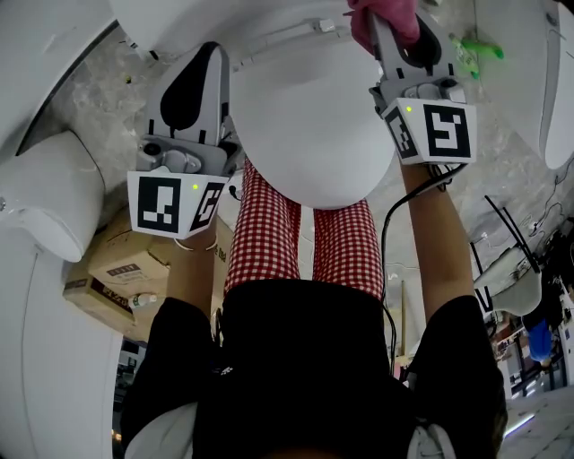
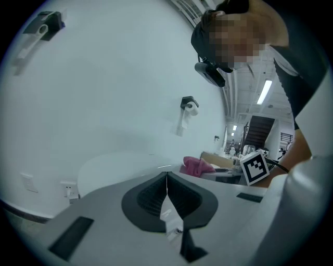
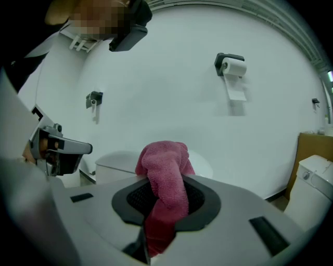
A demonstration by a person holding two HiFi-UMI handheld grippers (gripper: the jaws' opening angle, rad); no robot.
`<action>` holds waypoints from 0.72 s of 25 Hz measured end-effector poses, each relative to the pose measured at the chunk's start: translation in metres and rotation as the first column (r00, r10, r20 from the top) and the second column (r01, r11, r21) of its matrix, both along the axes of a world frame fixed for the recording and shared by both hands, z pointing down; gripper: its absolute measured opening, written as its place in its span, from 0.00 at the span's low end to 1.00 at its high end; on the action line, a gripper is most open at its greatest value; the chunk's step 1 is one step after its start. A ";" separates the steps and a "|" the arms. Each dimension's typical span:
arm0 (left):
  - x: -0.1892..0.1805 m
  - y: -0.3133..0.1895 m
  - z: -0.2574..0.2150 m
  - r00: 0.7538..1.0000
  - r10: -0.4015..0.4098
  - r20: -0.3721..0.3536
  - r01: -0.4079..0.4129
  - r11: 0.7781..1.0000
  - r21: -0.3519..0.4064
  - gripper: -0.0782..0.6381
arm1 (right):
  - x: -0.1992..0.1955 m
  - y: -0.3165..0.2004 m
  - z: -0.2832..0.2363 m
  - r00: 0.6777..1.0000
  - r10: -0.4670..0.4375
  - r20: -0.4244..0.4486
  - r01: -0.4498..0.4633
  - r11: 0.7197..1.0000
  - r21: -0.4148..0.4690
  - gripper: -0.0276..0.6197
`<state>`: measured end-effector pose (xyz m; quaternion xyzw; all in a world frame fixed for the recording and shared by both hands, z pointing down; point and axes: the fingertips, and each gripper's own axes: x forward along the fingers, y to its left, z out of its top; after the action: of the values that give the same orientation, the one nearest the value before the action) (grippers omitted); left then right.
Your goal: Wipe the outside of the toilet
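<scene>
We are standing at the front of the toilet (image 1: 314,125). Its long axis is running straight away from us, with the rounded front end by our knees and the hinge end farthest off. To the toilet's left, a second toilet (image 1: 49,202) and a box (image 1: 121,264) are crowding the floor. To its right the floor is lying more open, up to another white fixture at the frame edge.

The right hand-held gripper (image 1: 387,20) is hovering at the toilet's far right corner, beside the hinge end. Its jaws are pinching a cloth (image 3: 164,166), which is bunching above them and trailing below. The left hand-held gripper (image 1: 204,61) is hovering over the toilet's left flank, nearer the middle. Its jaws are pressed together with nothing between them.

We are judging the right one to be the working hand, since it alone is carrying the cloth. From where it hangs, the toilet's outer shell is lying below and toward us. A wipe would probably follow the long axis down the right flank, where the room is greater. We cannot tell whether the cloth is touching the porcelain.
</scene>
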<state>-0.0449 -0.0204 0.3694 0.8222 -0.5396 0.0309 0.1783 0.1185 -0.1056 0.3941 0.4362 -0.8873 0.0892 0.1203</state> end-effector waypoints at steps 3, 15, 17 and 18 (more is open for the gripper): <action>-0.006 0.006 0.001 1.000 -0.016 0.000 0.016 1.000 0.000 0.12 | -0.028 0.018 0.003 0.997 -0.067 0.028 0.067 0.998 -0.018 0.20; -0.057 0.038 0.011 0.994 -0.106 0.024 0.107 0.994 -0.025 0.12 | -0.154 0.078 0.047 0.914 -0.405 -0.010 0.403 0.912 -0.069 0.20; -0.066 0.041 0.013 0.992 -0.119 0.027 0.120 0.992 -0.028 0.12 | -0.169 0.088 0.058 0.895 -0.445 -0.024 0.441 0.893 -0.085 0.20; -0.071 0.043 0.014 0.992 -0.124 0.027 0.125 0.992 -0.030 0.12 | -0.176 0.092 0.063 0.887 -0.461 -0.030 0.457 0.885 -0.094 0.20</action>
<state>-0.1160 0.0226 0.3832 0.7835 -0.5916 0.0387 0.1862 -0.0574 -0.0134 0.4576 0.2108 -0.9573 0.0844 0.1789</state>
